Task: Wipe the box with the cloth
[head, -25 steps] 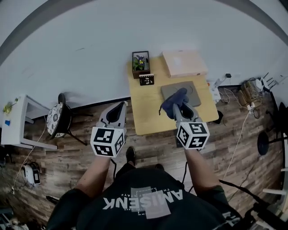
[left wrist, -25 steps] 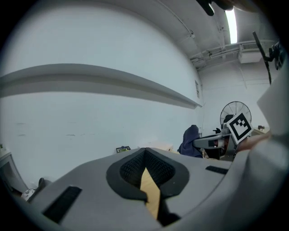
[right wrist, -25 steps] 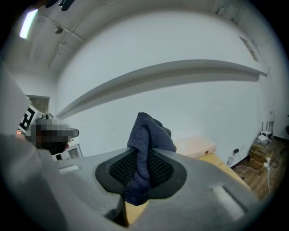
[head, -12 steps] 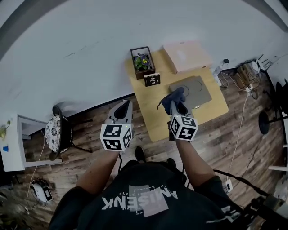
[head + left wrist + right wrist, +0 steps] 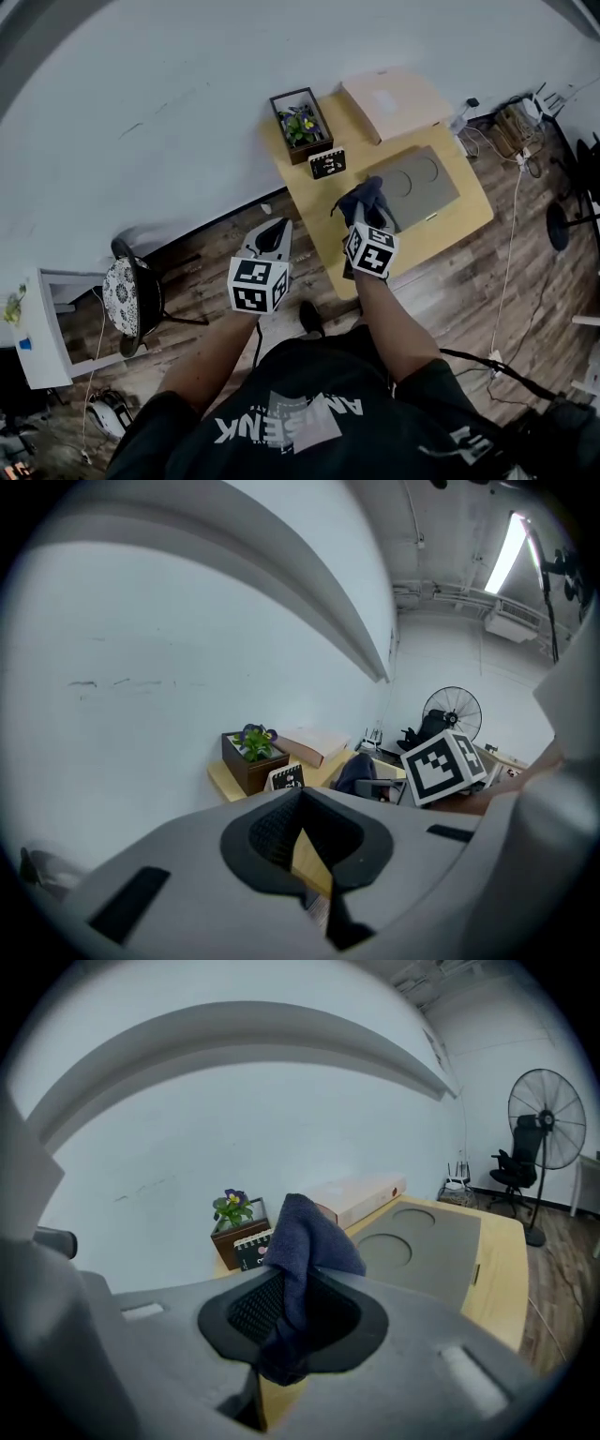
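The right gripper (image 5: 281,1368) has its jaws clamped on the dark blue cloth (image 5: 305,1241), which bunches up above the pads and hangs over the near edge of a grey mat (image 5: 422,183) on the wooden table (image 5: 450,230). The pale box (image 5: 389,98) lies at the far corner by the wall (well apart from the cloth). The left gripper (image 5: 277,227) hovers off the table's edge, jaws together on nothing.

Flower planter (image 5: 300,122) beside small calendar (image 5: 327,164) on table (image 5: 314,204).
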{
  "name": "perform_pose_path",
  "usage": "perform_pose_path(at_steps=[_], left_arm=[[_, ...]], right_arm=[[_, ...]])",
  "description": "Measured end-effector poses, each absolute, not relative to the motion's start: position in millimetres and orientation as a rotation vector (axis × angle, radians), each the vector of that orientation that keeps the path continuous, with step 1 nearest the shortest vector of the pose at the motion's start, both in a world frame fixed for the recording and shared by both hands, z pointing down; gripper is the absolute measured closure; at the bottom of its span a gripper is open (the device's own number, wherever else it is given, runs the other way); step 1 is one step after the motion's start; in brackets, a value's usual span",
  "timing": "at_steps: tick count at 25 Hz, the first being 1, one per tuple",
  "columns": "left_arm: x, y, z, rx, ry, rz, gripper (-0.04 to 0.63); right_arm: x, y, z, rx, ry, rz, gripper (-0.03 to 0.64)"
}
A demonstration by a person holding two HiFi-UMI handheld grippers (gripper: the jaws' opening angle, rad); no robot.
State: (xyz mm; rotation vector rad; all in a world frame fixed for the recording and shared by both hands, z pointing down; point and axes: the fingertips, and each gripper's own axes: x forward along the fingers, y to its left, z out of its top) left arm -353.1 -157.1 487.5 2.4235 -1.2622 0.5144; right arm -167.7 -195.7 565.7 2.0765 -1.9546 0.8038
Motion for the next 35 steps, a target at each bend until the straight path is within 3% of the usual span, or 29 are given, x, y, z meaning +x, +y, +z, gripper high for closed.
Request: perform_pose_path(at_steps=[21, 35], left_arm=[[-399, -167, 539, 2.321, -1.261, 0.697, 0.597], [-343, -153, 533, 2.416, -1.166, 0.683, 0.597]], right_arm=[[-154, -263, 640, 2.208, -1.674, 0.778, 0.549], [-130, -198, 650, 2.228, -1.602, 0.855, 0.549]])
